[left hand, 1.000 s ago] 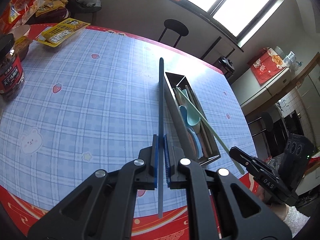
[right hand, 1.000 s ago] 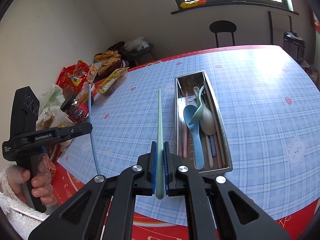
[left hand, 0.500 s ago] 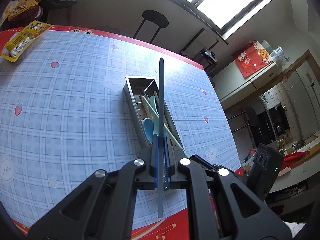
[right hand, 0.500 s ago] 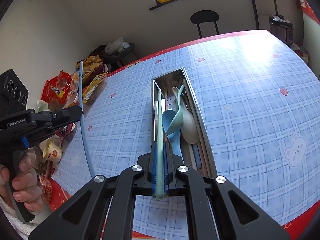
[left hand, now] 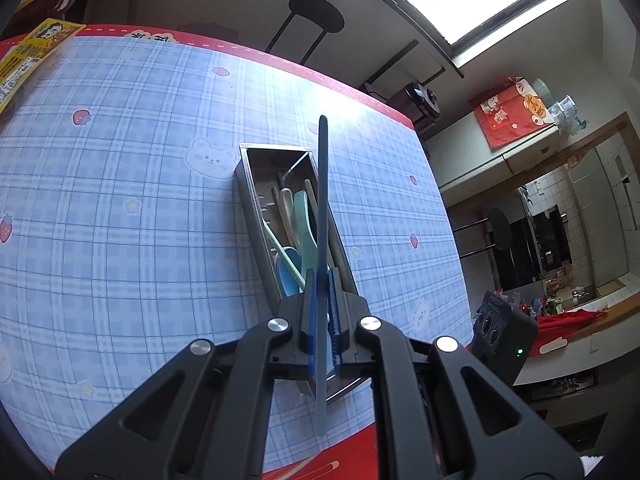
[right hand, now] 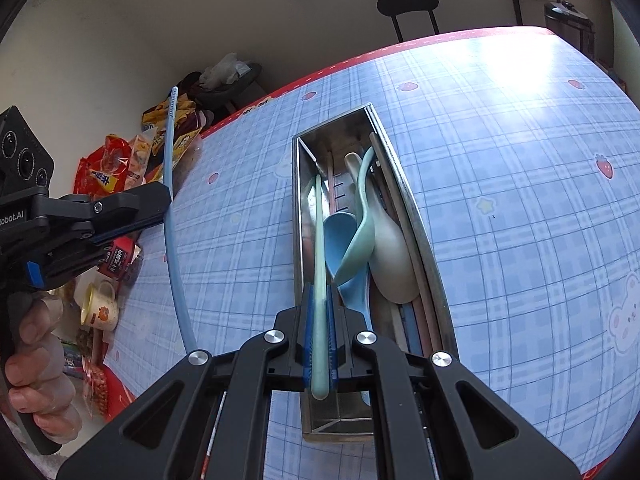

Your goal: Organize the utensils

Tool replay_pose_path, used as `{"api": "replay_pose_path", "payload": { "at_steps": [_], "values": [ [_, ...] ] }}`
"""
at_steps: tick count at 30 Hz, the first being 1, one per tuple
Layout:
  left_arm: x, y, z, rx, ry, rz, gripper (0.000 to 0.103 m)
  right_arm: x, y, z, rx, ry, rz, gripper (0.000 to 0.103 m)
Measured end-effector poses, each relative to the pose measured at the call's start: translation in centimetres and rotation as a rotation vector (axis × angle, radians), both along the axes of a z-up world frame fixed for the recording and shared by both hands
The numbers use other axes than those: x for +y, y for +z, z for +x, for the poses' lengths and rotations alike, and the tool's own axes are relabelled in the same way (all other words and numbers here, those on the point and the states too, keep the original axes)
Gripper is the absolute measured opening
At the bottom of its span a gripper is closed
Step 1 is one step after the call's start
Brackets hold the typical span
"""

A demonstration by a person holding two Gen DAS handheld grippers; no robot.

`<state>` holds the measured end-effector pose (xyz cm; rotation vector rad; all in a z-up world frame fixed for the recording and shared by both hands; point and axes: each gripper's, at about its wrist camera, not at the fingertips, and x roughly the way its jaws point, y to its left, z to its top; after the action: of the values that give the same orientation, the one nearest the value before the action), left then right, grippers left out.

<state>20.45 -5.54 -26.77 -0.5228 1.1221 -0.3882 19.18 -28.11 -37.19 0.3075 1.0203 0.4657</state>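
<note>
A steel utensil tray [left hand: 256, 216] [right hand: 416, 216] lies on the blue checked tablecloth and holds several spoons and chopsticks. My left gripper [left hand: 320, 280] is shut on a blue chopstick [left hand: 322, 184], held above the tray's near end and pointing along it. It also shows in the right wrist view [right hand: 170, 200]. My right gripper [right hand: 320, 300] is shut on a pale green chopstick [right hand: 319, 240], whose far tip reaches down into the tray's left side. A blue spoon [right hand: 340, 236], a green spoon [right hand: 362, 220] and a white spoon [right hand: 390, 256] lie inside.
Snack bags [right hand: 108, 172], a jar [right hand: 118, 260] and a small cup [right hand: 100, 312] crowd the table's left edge. A yellow packet [left hand: 32, 52] lies at the far left corner. A black stool [right hand: 408, 4] stands beyond the table. The red table border runs close below both grippers.
Both grippers have moved over the tray and lined up with it. The green chopstick's tip has dropped into the tray's left side. The blue chopstick now hangs above the tray.
</note>
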Motion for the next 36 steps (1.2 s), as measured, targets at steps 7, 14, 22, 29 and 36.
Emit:
{"api": "replay_pose_path", "payload": {
  "at_steps": [7,14,22,29,36],
  "values": [
    [-0.7,-1.4,1.6,0.050,0.009,-0.068,0.010,0.2,-0.4,0.7,0.038,0.018,0.001,0.007],
    [-1.9,-4.1,3.5,0.126,0.031,-0.133,0.010,-1.0,-0.1,1.0,0.030,0.007,-0.016,0.008],
    [-3.5,-8.2,6.0,0.223,0.070,-0.148,0.010,-3.4,0.3,1.2,0.022,-0.058,-0.026,0.008],
    [-4.3,-6.5,7.3,0.138,0.043,-0.038,0.051,-5.1,1.3,0.9,0.003,-0.098,-0.051,0.038],
    [-2.4,-1.2,5.8,0.000,0.027,0.085,0.086,-5.5,3.8,-0.2,-0.057,-0.107,-0.101,0.080]
  ]
}}
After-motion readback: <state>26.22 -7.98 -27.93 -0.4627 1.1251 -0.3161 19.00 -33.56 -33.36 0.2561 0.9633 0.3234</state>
